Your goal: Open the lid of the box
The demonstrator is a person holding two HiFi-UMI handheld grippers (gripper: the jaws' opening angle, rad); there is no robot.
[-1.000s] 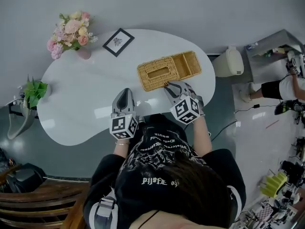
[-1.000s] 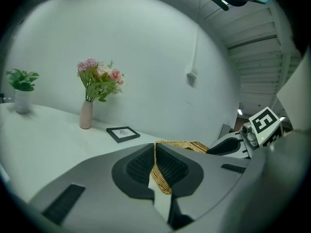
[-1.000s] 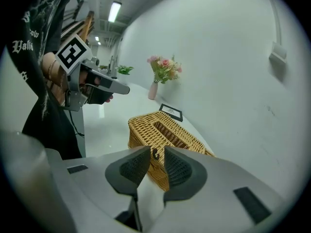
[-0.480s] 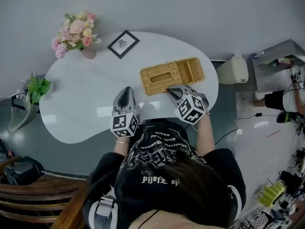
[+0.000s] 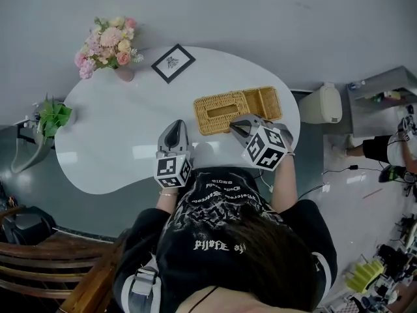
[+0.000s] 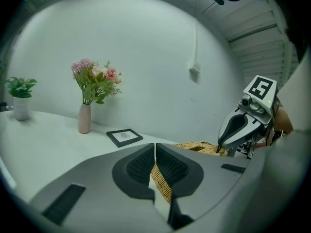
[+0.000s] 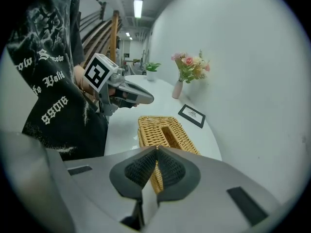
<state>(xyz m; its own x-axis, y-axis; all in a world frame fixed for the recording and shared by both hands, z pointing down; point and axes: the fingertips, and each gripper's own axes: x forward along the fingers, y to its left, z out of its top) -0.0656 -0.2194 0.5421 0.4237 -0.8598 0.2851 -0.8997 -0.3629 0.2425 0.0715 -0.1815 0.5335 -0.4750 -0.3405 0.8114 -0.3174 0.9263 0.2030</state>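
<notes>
A woven wicker box [image 5: 210, 120] lies on the white table [image 5: 104, 135], with a slotted lid [image 5: 218, 109] on its left part and an open compartment [image 5: 266, 102] at its right end. My right gripper [image 5: 232, 124] is shut, its tips at the box's front edge; the pads [image 7: 146, 166] meet with nothing visible between them. The box [image 7: 163, 130] stretches away beyond them. My left gripper [image 5: 175, 123] is shut and holds nothing, hovering over the table left of the box. In the left gripper view the right gripper [image 6: 219, 151] points down at the box [image 6: 197, 145].
A vase of pink flowers [image 5: 111, 44], a small black picture frame [image 5: 173, 62] and a potted plant [image 5: 52, 116] stand on the far and left parts of the table. A white bin [image 5: 322, 103] sits on the floor to the right.
The right gripper's jaws have closed at the box's front edge. The left gripper stays where it was, and the head view has shifted slightly.
</notes>
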